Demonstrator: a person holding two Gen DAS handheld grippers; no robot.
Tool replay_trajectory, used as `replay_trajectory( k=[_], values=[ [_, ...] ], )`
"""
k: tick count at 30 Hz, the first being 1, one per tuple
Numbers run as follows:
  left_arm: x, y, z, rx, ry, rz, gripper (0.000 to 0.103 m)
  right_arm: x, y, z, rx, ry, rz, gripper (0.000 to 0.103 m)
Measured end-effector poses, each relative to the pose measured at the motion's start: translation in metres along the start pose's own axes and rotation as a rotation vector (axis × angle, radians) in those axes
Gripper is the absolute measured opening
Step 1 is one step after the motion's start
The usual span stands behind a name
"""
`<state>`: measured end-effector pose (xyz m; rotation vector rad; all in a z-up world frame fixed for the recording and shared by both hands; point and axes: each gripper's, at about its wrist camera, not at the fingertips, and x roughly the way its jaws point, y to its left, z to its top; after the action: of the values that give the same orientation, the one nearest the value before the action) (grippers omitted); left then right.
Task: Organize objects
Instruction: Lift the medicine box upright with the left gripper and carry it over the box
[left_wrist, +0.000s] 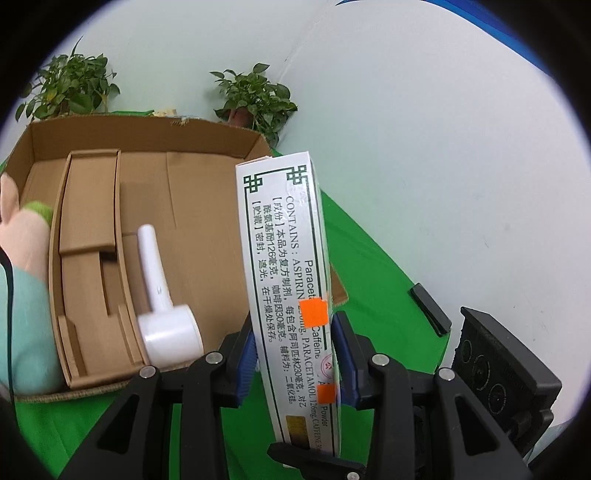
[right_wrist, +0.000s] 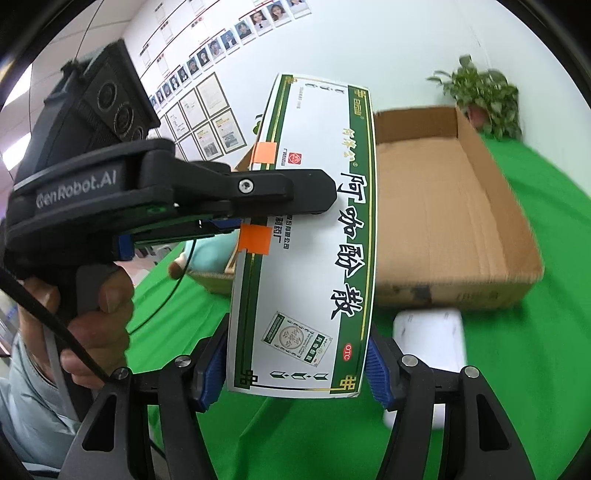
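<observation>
A long white and green medicine box (left_wrist: 284, 240) is held up above the green cloth by both grippers. My left gripper (left_wrist: 295, 354) is shut on it, its blue pads pressing the box's narrow sides near the orange stickers. In the right wrist view the same medicine box (right_wrist: 306, 236) shows its broad printed face. My right gripper (right_wrist: 295, 373) is shut across its lower end. The left gripper comes in from the left there, and one of its black fingers (right_wrist: 280, 188) lies across the box's middle. A hand (right_wrist: 99, 306) grips that handle.
An open cardboard box (left_wrist: 155, 184) with cardboard dividers lies behind, and a white handheld device (left_wrist: 162, 306) rests inside it. A pink and mint plush toy (left_wrist: 18, 258) sits at its left. A white object (right_wrist: 428, 332) lies on the green cloth (right_wrist: 554, 332). Potted plants (left_wrist: 255, 99) stand by the wall.
</observation>
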<state>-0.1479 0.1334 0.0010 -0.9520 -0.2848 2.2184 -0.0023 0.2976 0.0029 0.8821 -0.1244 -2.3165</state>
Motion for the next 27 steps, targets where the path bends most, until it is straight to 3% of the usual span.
replay_trajectory(
  k=[17,21,27],
  values=[
    [0.01,0.017,0.062,-0.067,0.03,0.042,0.037,0.057,-0.049,0.085,0.029,0.086,0.038,0.06],
    [0.004,0.012,0.063,-0.09,0.04,0.07,0.037,0.055,-0.048,0.089,0.04,0.093,0.065,0.061],
    [-0.001,-0.004,0.075,-0.043,0.025,0.066,0.037,0.043,-0.047,0.099,0.028,0.062,0.04,0.061]
  ],
)
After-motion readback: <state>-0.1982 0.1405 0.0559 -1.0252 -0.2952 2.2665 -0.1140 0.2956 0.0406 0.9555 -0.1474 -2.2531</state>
